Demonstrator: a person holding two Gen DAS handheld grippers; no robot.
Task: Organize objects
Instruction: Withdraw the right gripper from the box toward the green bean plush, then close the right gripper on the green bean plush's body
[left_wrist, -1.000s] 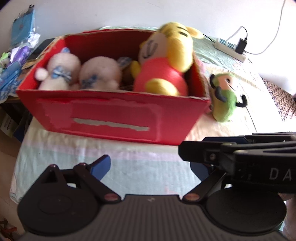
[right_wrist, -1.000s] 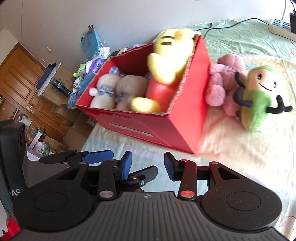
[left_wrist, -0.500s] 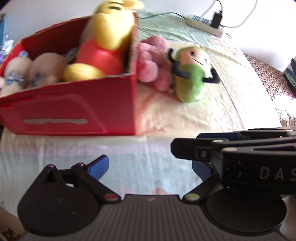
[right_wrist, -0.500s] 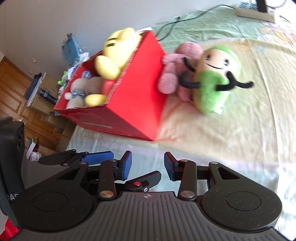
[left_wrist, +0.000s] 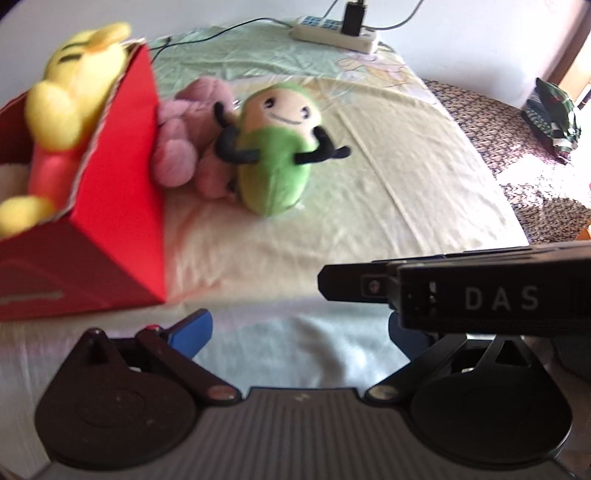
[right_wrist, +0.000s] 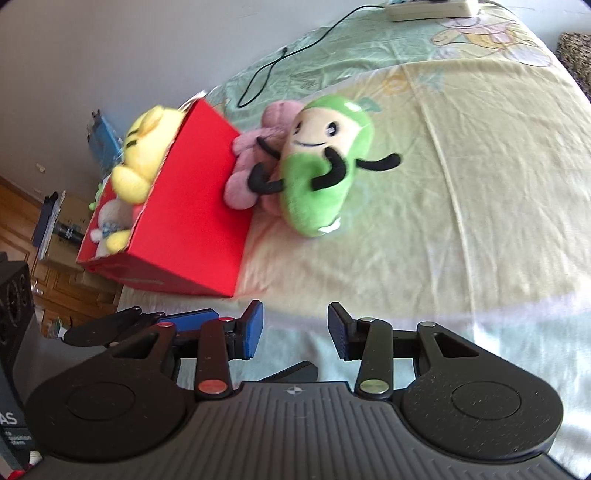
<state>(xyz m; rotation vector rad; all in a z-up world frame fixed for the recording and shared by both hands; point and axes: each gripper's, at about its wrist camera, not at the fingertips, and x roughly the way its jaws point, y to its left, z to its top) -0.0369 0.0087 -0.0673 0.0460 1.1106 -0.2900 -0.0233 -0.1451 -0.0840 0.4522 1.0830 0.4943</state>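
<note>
A red cardboard box (left_wrist: 122, 206) (right_wrist: 192, 221) stands on the bed at the left, holding a yellow bear plush in a red shirt (left_wrist: 70, 107) (right_wrist: 147, 147) and white plush toys (right_wrist: 110, 221). Just right of the box lie a pink plush (left_wrist: 184, 144) (right_wrist: 251, 162) and, leaning against it, a green bean-shaped plush with a smiling face and black arms (left_wrist: 273, 162) (right_wrist: 317, 173). My left gripper (left_wrist: 299, 332) is open and empty, well short of the toys. My right gripper (right_wrist: 295, 328) is open and empty too, pointing at the green plush; its body crosses the left wrist view at the right.
A white power strip (left_wrist: 332, 31) (right_wrist: 424, 9) with a plugged charger and cables lies at the far edge of the bed. A patterned brown blanket (left_wrist: 517, 155) covers the right side. A wooden door and cluttered shelves (right_wrist: 55, 229) stand beyond the box.
Both views have swung to the right: the red box slid toward the left edge and the green and pink plush toys came to the centre. Both grippers stayed open.
</note>
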